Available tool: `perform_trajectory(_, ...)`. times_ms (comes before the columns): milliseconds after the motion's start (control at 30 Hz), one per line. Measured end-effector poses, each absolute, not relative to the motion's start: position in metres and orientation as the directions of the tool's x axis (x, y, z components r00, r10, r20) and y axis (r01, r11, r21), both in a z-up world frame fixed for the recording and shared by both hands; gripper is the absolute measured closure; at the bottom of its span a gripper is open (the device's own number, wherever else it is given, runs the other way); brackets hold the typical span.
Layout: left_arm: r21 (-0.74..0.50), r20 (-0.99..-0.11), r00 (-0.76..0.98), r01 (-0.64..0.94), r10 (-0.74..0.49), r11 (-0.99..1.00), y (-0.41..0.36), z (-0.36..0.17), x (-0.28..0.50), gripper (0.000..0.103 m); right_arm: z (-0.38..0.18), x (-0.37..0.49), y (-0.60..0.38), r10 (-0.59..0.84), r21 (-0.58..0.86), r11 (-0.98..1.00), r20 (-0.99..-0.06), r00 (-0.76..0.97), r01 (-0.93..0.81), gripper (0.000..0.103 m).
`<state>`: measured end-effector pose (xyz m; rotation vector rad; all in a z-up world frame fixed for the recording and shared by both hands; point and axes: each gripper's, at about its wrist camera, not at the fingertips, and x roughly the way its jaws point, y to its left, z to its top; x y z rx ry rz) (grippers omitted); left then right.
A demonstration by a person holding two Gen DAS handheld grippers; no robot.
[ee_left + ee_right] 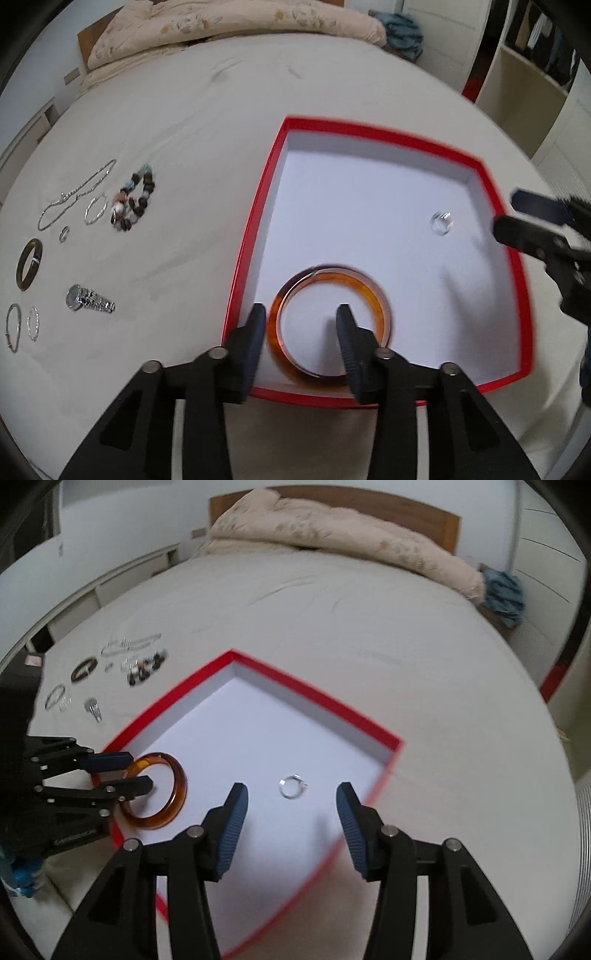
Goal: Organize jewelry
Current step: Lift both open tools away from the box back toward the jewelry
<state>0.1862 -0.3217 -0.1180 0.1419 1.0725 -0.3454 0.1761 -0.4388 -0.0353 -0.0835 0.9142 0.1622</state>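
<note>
Your left gripper (301, 319) is spread wide, one finger outside the amber bangle (330, 323), one inside, at the red tray's (384, 128) near edge. Your right gripper (291, 799) gapes wide around the small silver ring (293, 786).

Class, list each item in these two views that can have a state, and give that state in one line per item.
red box: open, no lid on it.
amber bangle: lying in the box, one finger of the left gripper inside its ring, one outside.
small silver ring: resting in the box, untouched.
left gripper: open.
right gripper: open, above the ring.
wristwatch: on the bed, outside the box.
</note>
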Motion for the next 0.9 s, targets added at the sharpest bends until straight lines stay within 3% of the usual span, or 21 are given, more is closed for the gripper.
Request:
perform_trajectory(300, -0.053, -0.803, 0.54, 0.36, -0.254, 0.932, -0.287, -0.045, 0.151, 0.059, 0.027, 0.117, -0.437, 0.056, 0.0, 0.996, -0.749, 0.66, -0.084, 0.055)
perform_trajectory(600, 0.054, -0.776, 0.618, 0.265, -0.127, 0.963, -0.175, -0.005, 0.115, 0.055, 0.077, 0.073, -0.367, 0.117, 0.035, 0.991, -0.696, 0.709, -0.13, 0.055)
perform_trajectory(900, 0.081, -0.73, 0.683, 0.095, -0.006, 0.992, -0.041, 0.017, 0.084, 0.053, 0.099, 0.051, -0.291, 0.191, 0.09, 0.98, -0.648, 0.738, -0.175, 0.055)
